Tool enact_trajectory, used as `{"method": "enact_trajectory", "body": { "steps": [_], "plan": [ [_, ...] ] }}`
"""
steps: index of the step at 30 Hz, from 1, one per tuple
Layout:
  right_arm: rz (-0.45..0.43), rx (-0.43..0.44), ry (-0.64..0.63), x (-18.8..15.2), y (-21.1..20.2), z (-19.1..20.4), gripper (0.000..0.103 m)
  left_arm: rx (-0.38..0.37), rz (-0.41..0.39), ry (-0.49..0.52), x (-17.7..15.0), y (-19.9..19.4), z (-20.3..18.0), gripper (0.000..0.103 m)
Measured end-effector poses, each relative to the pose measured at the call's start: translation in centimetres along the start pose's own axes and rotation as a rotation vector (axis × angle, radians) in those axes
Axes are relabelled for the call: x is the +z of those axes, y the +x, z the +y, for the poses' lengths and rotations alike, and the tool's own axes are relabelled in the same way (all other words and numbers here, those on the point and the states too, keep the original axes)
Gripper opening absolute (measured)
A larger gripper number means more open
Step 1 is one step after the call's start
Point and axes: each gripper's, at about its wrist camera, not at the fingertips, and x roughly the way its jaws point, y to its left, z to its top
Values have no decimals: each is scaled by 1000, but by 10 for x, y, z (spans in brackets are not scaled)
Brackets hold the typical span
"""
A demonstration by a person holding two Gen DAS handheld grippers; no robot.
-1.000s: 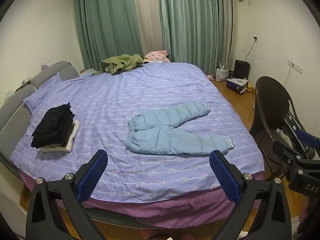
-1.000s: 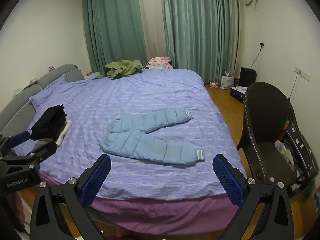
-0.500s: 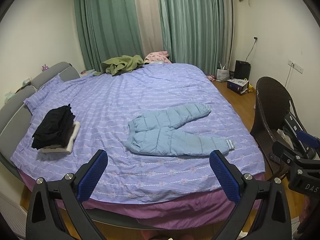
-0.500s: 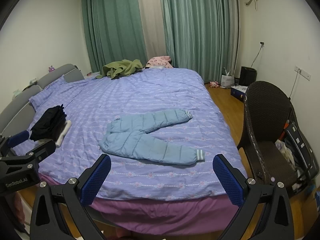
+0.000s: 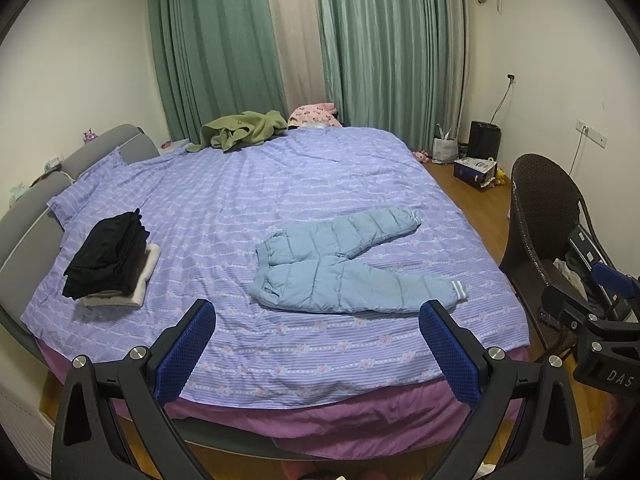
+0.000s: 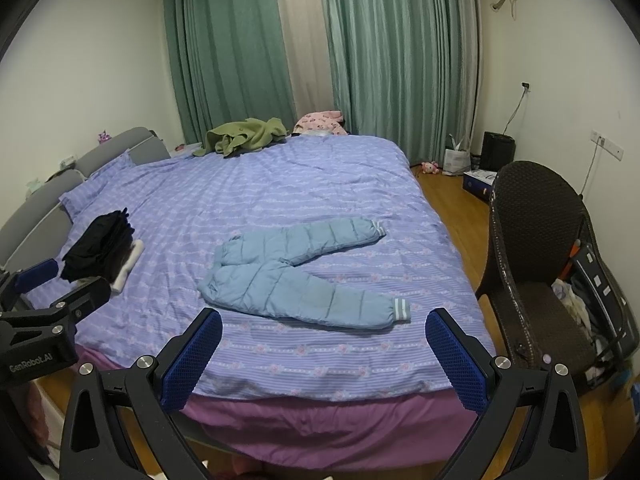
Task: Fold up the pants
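— Pants (image 5: 348, 270), pale blue and quilted, lie flat on the bed (image 5: 280, 184) toward its near edge, waistband pointing to the headboard side, the two legs splayed apart like a V. Nothing folded yet, I'd say.

— And the grippers?

— Both hang over the floor short of the bed's near edge, well apart from the pants. The left gripper (image 5: 318, 346) has its blue pads spread wide with nothing between them; the right gripper (image 6: 324, 354) is the same, wide and empty. Seems a sensible way to come in: jaws ready for a cuff or the waistband.

— Why the legs spread like that?

— My guess is they were laid out so one leg can be brought over the other. The nearer leg ends in a striped cuff (image 6: 401, 309) toward the chair side, handy for the right one.

— That stack at the headboard end?

— Folded clothes (image 5: 108, 264), dark ones on a pale one, probably finished pieces kept clear of the working spot. A green garment (image 5: 244, 130) sits at the far edge.

— Anything you can't see?

— The person's hands are cut off below both views. What lies on the wicker chair (image 6: 536, 256) is too jumbled to name, and the underside of the pants is hidden.
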Motion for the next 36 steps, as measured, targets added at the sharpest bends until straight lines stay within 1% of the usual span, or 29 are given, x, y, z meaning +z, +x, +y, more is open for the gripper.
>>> {"method": "enact_trajectory", "body": {
  "steps": [3,4,29,36],
  "plan": [
    [2,1,-3,1,-1,1,103,0,0,-1,-1,0,-1,103],
    [3,4,-3,-4,7,2,103,0,1,-1,-1,0,-1,103],
    [15,10,-2,-5,10,5,103,0,6,-5,-3,1,0,103],
    [27,7,5,-5,18,10,103,-4,25,-3,0,8,6,103]
  ]
}}
